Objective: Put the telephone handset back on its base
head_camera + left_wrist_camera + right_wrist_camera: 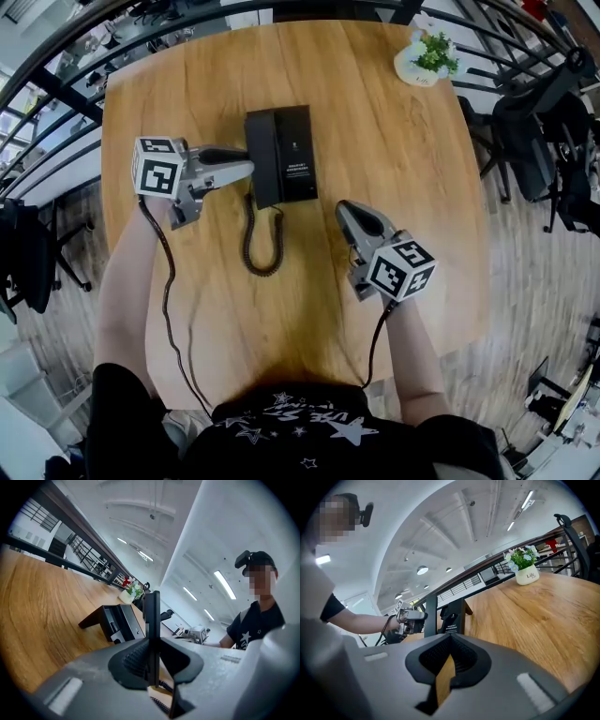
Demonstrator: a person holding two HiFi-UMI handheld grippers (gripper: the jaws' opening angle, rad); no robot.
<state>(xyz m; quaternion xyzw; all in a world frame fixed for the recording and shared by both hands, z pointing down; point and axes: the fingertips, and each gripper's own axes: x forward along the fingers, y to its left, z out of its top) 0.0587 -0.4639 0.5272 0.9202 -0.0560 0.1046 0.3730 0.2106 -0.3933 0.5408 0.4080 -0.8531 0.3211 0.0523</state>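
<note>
A black telephone base (298,155) sits at the middle of the round wooden table (403,187). The handset (261,150) lies along the base's left side, and its coiled cord (263,246) loops toward me. My left gripper (249,167) is shut and empty, with its tips right beside the handset's left edge. The left gripper view shows the phone (115,620) just beyond the closed jaws (151,606). My right gripper (342,206) hovers right of the cord, a short way from the phone, shut and empty. In the right gripper view the phone (453,618) stands past its jaws (431,616).
A white pot with a small plant (424,61) stands at the table's far right edge. A dark railing (56,89) curves round the far side. Black chairs (544,141) stand to the right of the table, and another dark chair (23,258) to the left.
</note>
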